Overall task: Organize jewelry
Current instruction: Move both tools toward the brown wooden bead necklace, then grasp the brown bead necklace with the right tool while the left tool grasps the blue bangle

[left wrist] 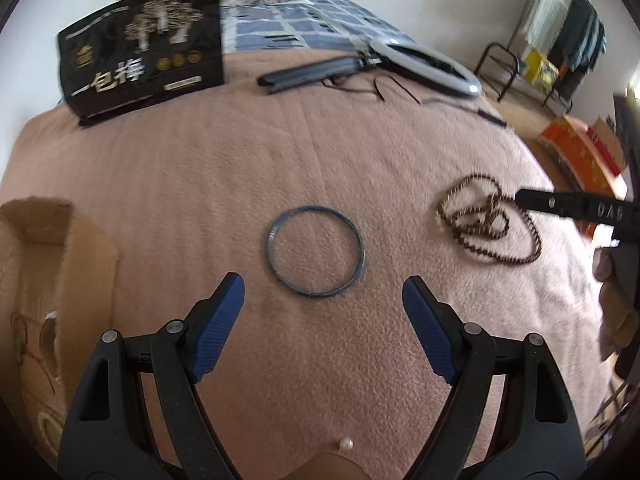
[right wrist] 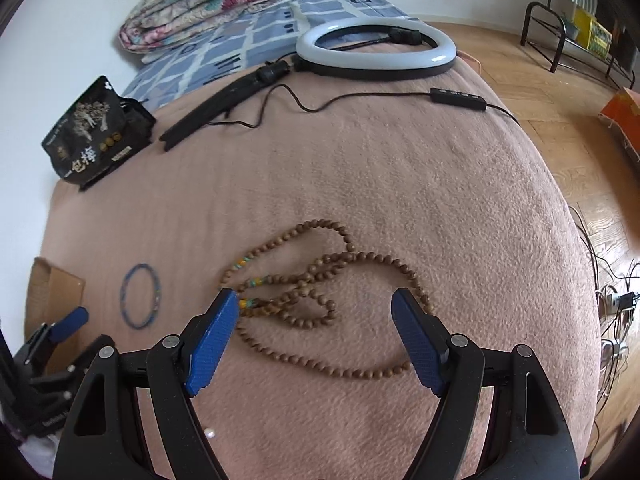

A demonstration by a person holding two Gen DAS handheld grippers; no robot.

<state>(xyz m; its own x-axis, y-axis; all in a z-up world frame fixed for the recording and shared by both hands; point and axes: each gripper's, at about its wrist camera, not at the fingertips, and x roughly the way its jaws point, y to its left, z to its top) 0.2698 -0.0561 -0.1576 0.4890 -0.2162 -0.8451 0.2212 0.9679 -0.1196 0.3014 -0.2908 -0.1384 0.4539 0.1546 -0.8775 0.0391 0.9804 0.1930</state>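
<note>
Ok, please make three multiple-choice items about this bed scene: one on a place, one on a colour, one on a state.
1. Where does the thin ring lie?
A. on the blanket
B. inside the cardboard box
C. on the floor

2. What colour is this ring?
A. red
B. blue
C. white

3. How is the right hand-held gripper?
A. shut on the bead necklace
B. shut, empty
C. open above the necklace

Answers: 1 A, pink blanket shows all around it; 2 B, its band looks blue; 3 C, the fingers stand wide apart, gripping nothing.
</note>
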